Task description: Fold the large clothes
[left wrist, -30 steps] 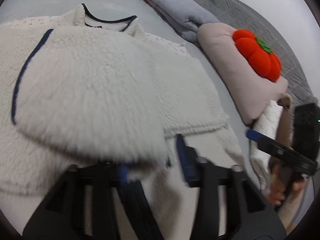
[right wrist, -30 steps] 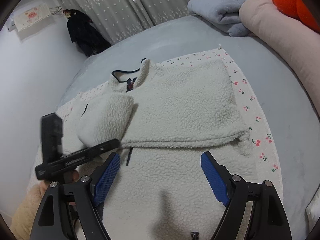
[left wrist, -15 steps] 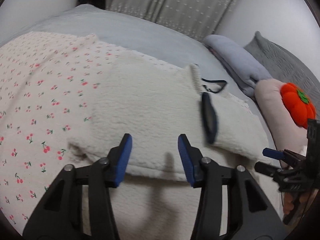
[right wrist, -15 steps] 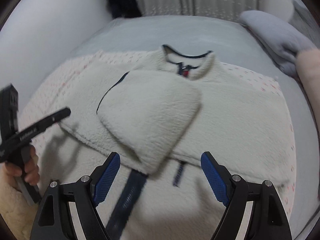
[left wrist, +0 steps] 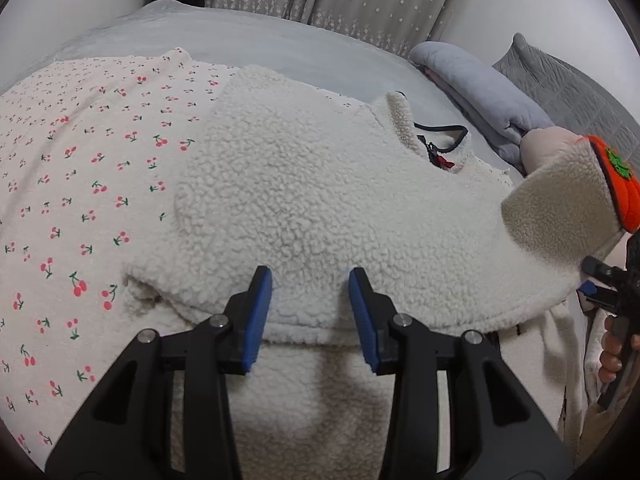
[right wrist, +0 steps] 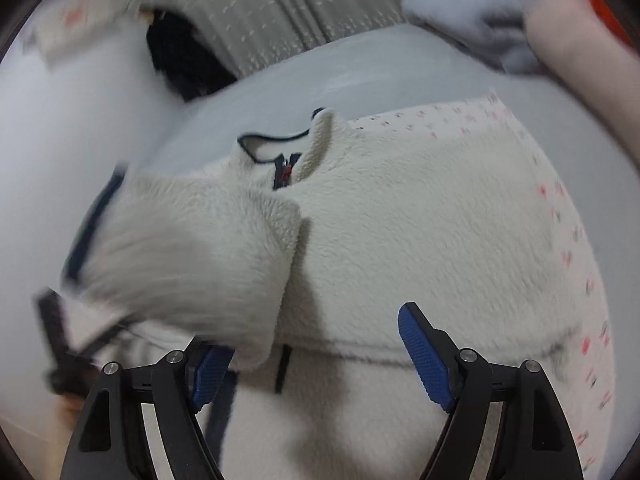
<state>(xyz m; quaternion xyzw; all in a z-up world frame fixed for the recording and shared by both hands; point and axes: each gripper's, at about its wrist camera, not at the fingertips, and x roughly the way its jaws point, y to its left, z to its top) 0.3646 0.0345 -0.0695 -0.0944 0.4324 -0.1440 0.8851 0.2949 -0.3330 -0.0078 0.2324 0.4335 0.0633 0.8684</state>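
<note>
A: Where is the fleece jacket (left wrist: 320,208) lying, and how is it being judged to handle?

B: It is spread on the cherry-print sheet (left wrist: 80,168) on the bed (left wrist: 280,52). It looks thick, soft and floppy, so a doubled edge or cuff is being favoured.

A: And the fingers?

B: The left gripper (left wrist: 308,308) is standing part open, gripping nothing. The right gripper (right wrist: 320,356) is closing from wide open, a lifted sleeve (right wrist: 192,260) lying against its left finger, unpinched.
</note>
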